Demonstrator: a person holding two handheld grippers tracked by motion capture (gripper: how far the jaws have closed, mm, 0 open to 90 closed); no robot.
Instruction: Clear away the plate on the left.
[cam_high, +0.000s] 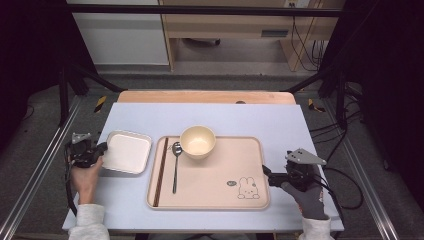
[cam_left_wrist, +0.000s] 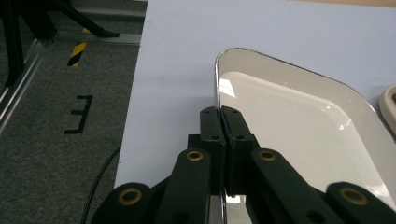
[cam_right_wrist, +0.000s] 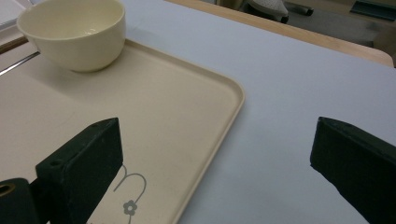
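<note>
Left hand-held gripper (cam_left_wrist: 222, 114): jaws pinched together on the near-left rim of the white square dish (cam_left_wrist: 299, 126).
Dish: on the tabletop (cam_high: 210, 117), just left of the beige tray (cam_high: 220, 192).
Right hand-held gripper (cam_high: 265, 171): jaws wide apart, holding nothing, at the tray's right edge.
On tray: bowl (cam_high: 198, 142), spoon (cam_high: 176, 165), chopsticks (cam_high: 160, 172).
Markings: rabbit drawing (cam_high: 246, 188) on the tray; its writing too small to read.

No readable words or numbers, beige tray (cam_high: 210, 202) bearing a printed rabbit drawing (cam_high: 246, 188), small illegible mark beside it
</note>
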